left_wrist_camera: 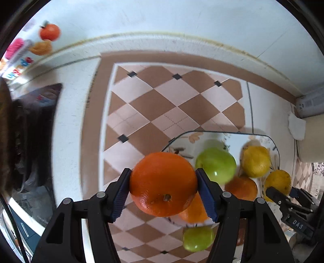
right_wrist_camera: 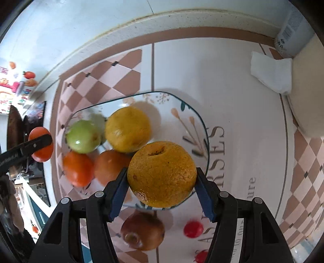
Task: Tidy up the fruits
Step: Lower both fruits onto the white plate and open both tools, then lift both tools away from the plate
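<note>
Blue ribbed pads (left_wrist_camera: 119,199) of the left gripper (left_wrist_camera: 163,195) clamped on a round bright orange (left_wrist_camera: 163,183); right gripper (right_wrist_camera: 162,192) likewise gripping a rough yellow-orange citrus (right_wrist_camera: 162,174). Both carried above the clear glass plate (right_wrist_camera: 194,113) of fruit. Next, probably: lowering into free spots, releasing gently. Beneath, brown-and-cream checkered oilcloth (left_wrist_camera: 162,105), white wall (left_wrist_camera: 182,18) behind.
</note>
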Tool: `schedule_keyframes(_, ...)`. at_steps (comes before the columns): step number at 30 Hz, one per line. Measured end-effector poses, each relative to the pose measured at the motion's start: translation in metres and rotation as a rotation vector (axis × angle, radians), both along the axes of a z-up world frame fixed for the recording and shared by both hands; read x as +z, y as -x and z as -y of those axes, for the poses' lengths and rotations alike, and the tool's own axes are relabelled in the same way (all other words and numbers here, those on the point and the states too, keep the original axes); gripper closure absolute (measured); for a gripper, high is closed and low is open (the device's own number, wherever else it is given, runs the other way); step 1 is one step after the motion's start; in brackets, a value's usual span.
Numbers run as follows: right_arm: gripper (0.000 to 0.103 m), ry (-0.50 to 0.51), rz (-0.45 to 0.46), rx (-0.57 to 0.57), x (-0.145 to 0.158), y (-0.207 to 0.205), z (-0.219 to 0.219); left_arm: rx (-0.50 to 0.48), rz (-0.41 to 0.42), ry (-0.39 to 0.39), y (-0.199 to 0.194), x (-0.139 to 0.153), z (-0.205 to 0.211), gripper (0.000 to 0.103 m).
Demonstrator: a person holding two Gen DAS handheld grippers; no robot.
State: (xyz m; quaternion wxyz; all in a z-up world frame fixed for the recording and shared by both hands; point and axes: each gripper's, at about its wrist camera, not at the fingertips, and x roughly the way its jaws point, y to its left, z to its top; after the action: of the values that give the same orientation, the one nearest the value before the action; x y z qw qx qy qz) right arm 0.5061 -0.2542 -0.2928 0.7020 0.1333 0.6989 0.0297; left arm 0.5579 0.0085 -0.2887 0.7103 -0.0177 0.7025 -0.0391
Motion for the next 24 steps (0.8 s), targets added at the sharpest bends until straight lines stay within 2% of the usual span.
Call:
schedule_keyframes(4, 0.037, 0.012, -0.021, 0.006, -0.012, -0.007, -0.009, 0.003, -0.08, 0.01, -0.013, -0.023, -0.001, 0.041)
schedule_keyframes(9, 0.037, 0.017, -0.034, 0.014, -0.017, -0.005, -0.01, -0.024, -0.085, -0.01, -0.018, -0.022, 0.003, 0.041)
schedule_keyframes(12, 0.037, 0.007, -0.062, 0.004, -0.021, -0.004, -0.011, -0.01, -0.103, 0.034, -0.021, -0.021, 0.0, 0.041)
schedule_keyframes(13, 0.035, 0.001, -0.061, 0.001, -0.02, -0.003, -0.011, -0.008, -0.101, 0.048, -0.022, -0.019, -0.001, 0.04)
schedule_keyframes(14, 0.028, 0.0, -0.057, 0.002, -0.02, -0.004, -0.013, -0.004, -0.097, 0.058, -0.023, -0.016, -0.003, 0.038)
schedule_keyframes(16, 0.021, 0.008, -0.042, -0.002, -0.017, -0.003, -0.017, 0.002, -0.084, 0.053, -0.023, -0.011, -0.006, 0.026)
schedule_keyframes(18, 0.02, 0.02, -0.03, 0.005, -0.01, -0.003, -0.02, 0.007, -0.07, 0.047, -0.022, -0.007, -0.009, 0.016)
schedule_keyframes(21, 0.01, 0.07, -0.009, 0.026, 0.001, 0.0, -0.025, 0.02, -0.058, 0.045, -0.015, 0.0, -0.015, 0.014)
schedule_keyframes(24, 0.01, 0.141, 0.021, 0.049, 0.012, 0.007, -0.03, 0.02, -0.017, 0.023, 0.003, 0.011, -0.016, 0.014)
